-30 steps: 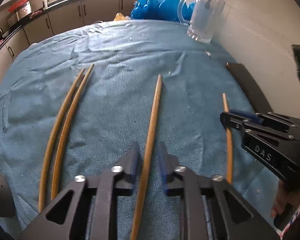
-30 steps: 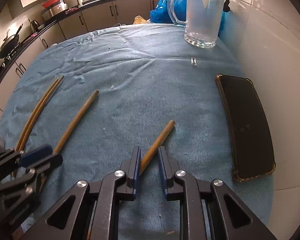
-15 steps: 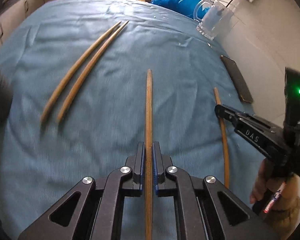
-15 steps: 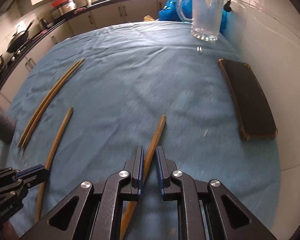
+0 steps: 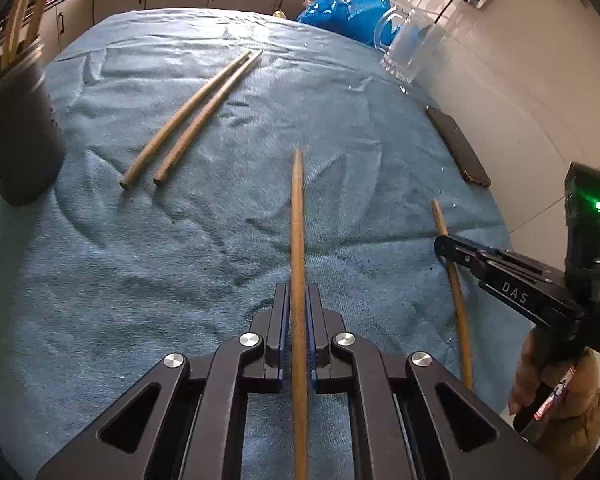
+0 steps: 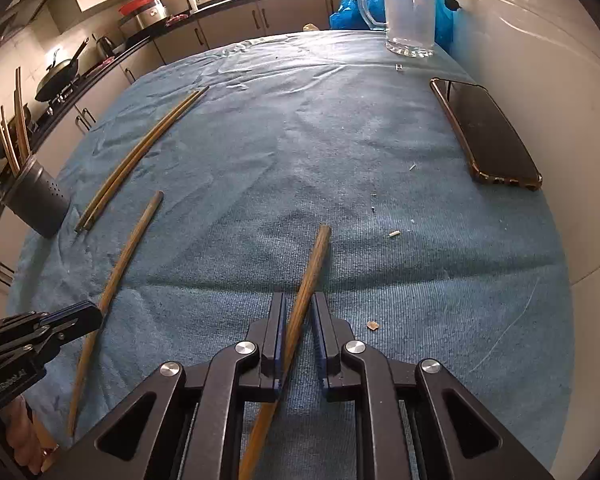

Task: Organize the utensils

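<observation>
Atop blue cloth (image 6: 340, 152) — chopsticks (image 5: 192, 120), phone (image 6: 488, 136); kitchen cabinets (image 6: 260, 20) behind.

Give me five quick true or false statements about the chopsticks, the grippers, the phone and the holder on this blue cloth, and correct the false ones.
1. The left gripper is shut on a chopstick. True.
2. The right gripper holds nothing. False: a second chopstick runs between its jaws.
3. Two loose chopsticks lie side by side on the cloth. True.
4. The dark holder is empty. False: chopsticks stand in it.
5. The phone lies near the white wall. True.
</observation>
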A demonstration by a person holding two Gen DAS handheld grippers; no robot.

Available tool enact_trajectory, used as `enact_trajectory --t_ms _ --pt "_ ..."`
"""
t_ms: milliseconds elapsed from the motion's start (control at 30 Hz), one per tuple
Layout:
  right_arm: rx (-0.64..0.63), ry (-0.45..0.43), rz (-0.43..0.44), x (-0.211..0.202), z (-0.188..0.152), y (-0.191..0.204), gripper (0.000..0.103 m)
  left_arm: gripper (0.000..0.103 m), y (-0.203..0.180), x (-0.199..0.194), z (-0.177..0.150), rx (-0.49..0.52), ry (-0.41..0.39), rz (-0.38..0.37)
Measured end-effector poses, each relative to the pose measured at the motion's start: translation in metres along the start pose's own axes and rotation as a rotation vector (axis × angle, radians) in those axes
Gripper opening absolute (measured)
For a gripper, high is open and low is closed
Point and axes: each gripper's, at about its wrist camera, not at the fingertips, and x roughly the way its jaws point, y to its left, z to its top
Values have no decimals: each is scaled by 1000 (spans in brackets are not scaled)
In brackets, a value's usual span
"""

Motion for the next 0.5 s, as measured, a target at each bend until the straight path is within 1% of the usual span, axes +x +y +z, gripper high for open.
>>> enact_trajectory --t_ms 133,300,400,500 --pt "37 -4 37 -1 0 -5 14 9 7 -6 6 -12 -24 -4" --pt "96 -3 120 -1 0 -20 14 13 8 -1 17 -20 -16 -3" --pt "110 3 134 -1 1 -24 14 17 3 6 27 2 -3 25" --pt "101 16 119 1 7 -23 14 18 -2 17 42 36 17 43"
